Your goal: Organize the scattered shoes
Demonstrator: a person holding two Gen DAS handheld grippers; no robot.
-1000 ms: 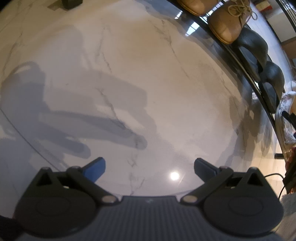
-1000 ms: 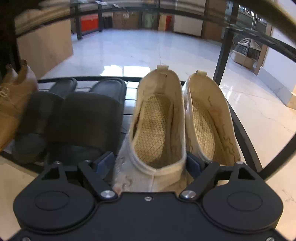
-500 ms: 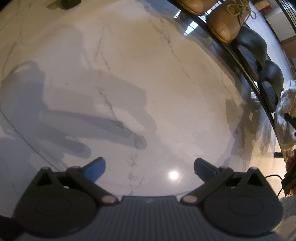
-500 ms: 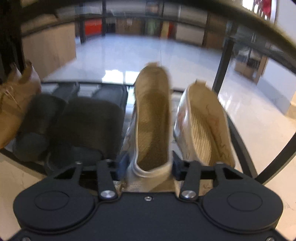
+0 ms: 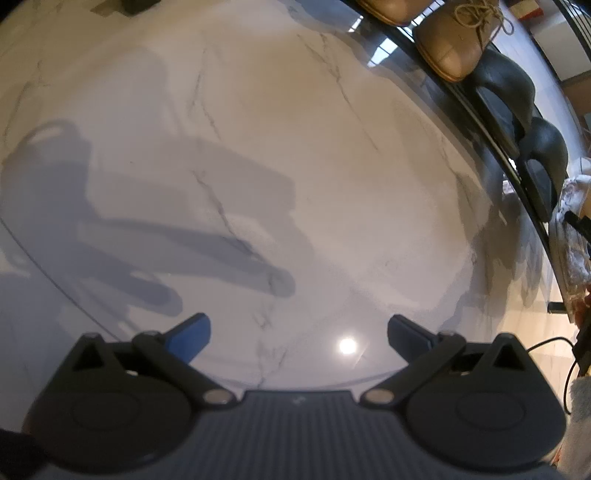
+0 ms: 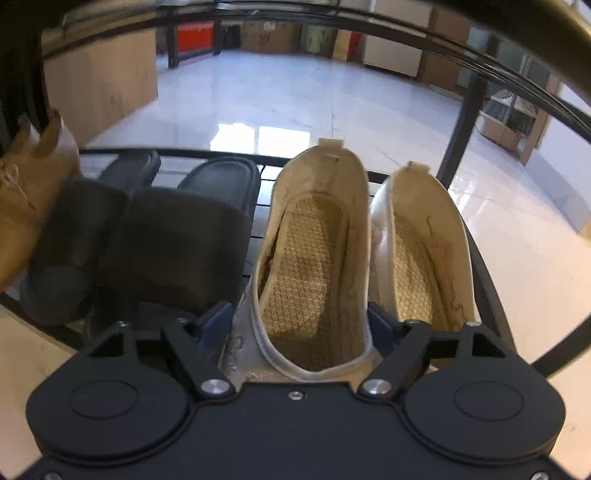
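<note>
The right gripper (image 6: pixel 301 325) clasps the cream shoe (image 6: pixel 314 254) by its toe, long axis pointing straight ahead onto the rack (image 6: pixel 491 295), while the left gripper (image 5: pixel 298 332) gapes wide and empty over bare floor (image 5: pixel 258 147)

White marble floor (image 5: pixel 280 155) with grey veins is carrying soft shadows and reflecting one ceiling light spot (image 5: pixel 347 346). Black metal rack frame (image 6: pixel 463 110) is standing on it. Behind: wooden cabinet (image 6: pixel 103 85), red panel (image 6: pixel 195 31), cardboard boxes (image 6: pixel 502 127); window glare (image 6: pixel 258 137) is showing on the floor.
</note>
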